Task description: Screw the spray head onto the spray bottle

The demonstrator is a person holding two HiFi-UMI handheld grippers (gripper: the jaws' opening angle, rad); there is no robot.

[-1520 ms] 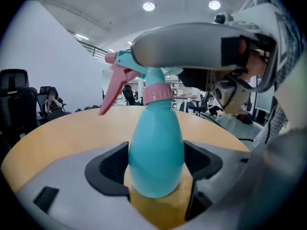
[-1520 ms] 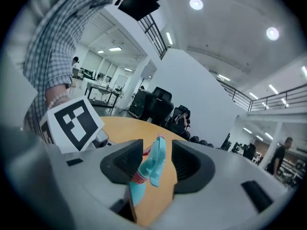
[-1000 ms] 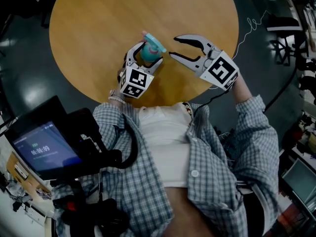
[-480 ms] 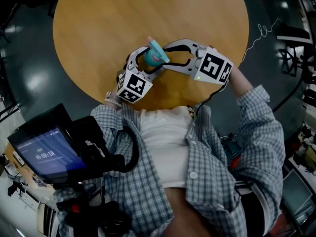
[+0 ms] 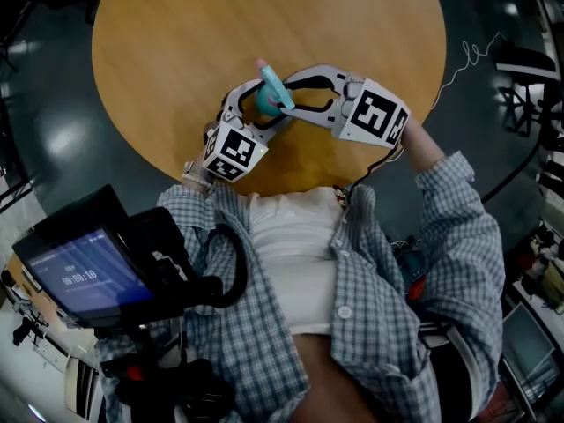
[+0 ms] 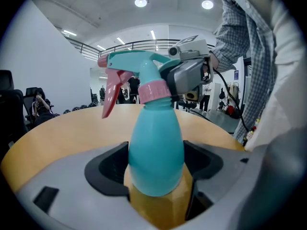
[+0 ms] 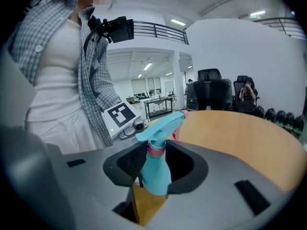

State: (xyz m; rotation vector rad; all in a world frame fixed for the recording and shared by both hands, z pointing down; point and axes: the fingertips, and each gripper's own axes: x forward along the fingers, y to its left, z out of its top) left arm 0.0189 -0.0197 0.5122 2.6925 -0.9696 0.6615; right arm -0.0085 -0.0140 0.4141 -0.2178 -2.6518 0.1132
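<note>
- Nearest the body, over the near edge of the round table: pinches the spray bottle by its teal belly in the left gripper, jaws pressed to either side, bottle about upright.
- Just beyond, wraps the right gripper round the spray head at the pink collar. Has just been narrowing those jaws, and now seems to bear on the collar, with no gap to be made out.
- For the step in hand, judged as the start of a tightening turn:
  - Keep the left grip firm and still, to stop the bottle spinning along.
  - Squeeze the collar, not the nozzle or the pink trigger.
  - Turn about the neck's own line, without tilting, to avoid crossing the thread.
- Cannot tell whether the thread has caught yet; looks seated straight on the neck.
- Probably little wrist travel to spare, with the two marker cubes so near each other: plan to let go, swing back and grip again.
- Around the bottle, nothing else seen on the wood. Only the trigger, jutting away from the person, could foul a jaw.
- Beyond the table: dark office chairs, a seated person well apart, a loose white cable on the floor.
</note>
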